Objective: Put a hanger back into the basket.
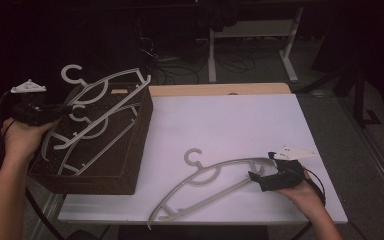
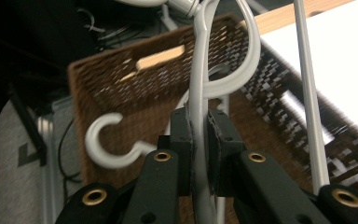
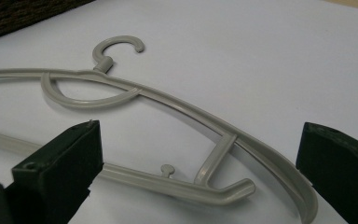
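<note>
My left gripper (image 1: 66, 107) is shut on the bar of a grey plastic hanger (image 1: 111, 85), which it holds tilted above the brown wicker basket (image 1: 139, 145) at the table's left. In the left gripper view the pads (image 2: 219, 135) pinch that hanger's bar (image 2: 198, 93). A second hanger lies in the basket, its hook (image 2: 105, 147) showing below. My right gripper (image 1: 255, 176) stands open at the right end of another grey hanger (image 1: 205, 182) that lies flat on the white table. In the right gripper view this hanger's end (image 3: 223, 186) lies between the wide-apart jaws, untouched.
The white table top (image 1: 230, 125) has free room in its middle and back. A wooden strip (image 1: 220, 89) runs along its far edge. White desk legs (image 1: 212, 55) and cables stand on the dark floor behind.
</note>
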{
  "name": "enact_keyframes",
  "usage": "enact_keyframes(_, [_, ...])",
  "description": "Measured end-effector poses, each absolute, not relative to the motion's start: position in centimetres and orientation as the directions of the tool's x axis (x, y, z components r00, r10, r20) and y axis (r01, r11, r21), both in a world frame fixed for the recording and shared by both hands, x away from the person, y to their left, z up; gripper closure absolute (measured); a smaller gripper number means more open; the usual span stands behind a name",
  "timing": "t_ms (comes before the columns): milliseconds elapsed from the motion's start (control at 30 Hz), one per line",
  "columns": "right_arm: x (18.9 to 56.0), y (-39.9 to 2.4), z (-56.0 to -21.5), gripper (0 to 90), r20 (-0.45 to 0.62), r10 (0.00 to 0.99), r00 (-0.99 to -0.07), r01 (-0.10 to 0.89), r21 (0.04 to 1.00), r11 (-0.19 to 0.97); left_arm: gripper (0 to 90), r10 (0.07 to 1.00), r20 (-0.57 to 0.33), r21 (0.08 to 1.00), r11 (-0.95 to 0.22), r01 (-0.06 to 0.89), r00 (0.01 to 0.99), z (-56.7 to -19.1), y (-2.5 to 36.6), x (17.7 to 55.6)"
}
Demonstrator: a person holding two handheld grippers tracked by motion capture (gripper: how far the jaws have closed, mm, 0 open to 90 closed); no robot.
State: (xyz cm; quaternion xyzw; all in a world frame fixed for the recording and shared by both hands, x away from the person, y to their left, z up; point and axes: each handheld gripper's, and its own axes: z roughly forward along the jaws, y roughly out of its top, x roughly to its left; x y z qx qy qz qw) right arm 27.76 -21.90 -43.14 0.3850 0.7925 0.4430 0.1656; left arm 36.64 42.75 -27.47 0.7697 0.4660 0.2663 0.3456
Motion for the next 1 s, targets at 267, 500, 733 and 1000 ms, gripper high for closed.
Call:
enact_keyframes(267, [27.8,-21.8,-43.2,0.4,0.078,0.755,-0.65,0.464,0.828,0.314,82.4,0.908,0.141,0.736,-0.362,0.571,0.394,-30.2,43.9,37.0])
enact_keyframes(500, [27.8,-21.9,-43.2,0.3,0.08,0.756,-0.649,0.466,0.828,0.312,82.2,0.901,0.177,0.68,-0.404,0.613,0.397,-32.8,43.4,38.2])
enact_keyframes(733, [27.8,-21.9,-43.2,0.4,0.08,0.757,-0.649,0.465,0.829,0.311,65.9,0.895,0.164,0.636,-0.417,0.65,0.414,-34.9,42.9,38.8])
enact_keyframes(1000, [27.8,-21.8,-43.2,0.4,0.08,0.756,-0.649,0.466,0.828,0.313,48.5,0.901,0.105,0.692,-0.37,0.62,0.42,-34.2,41.8,38.5])
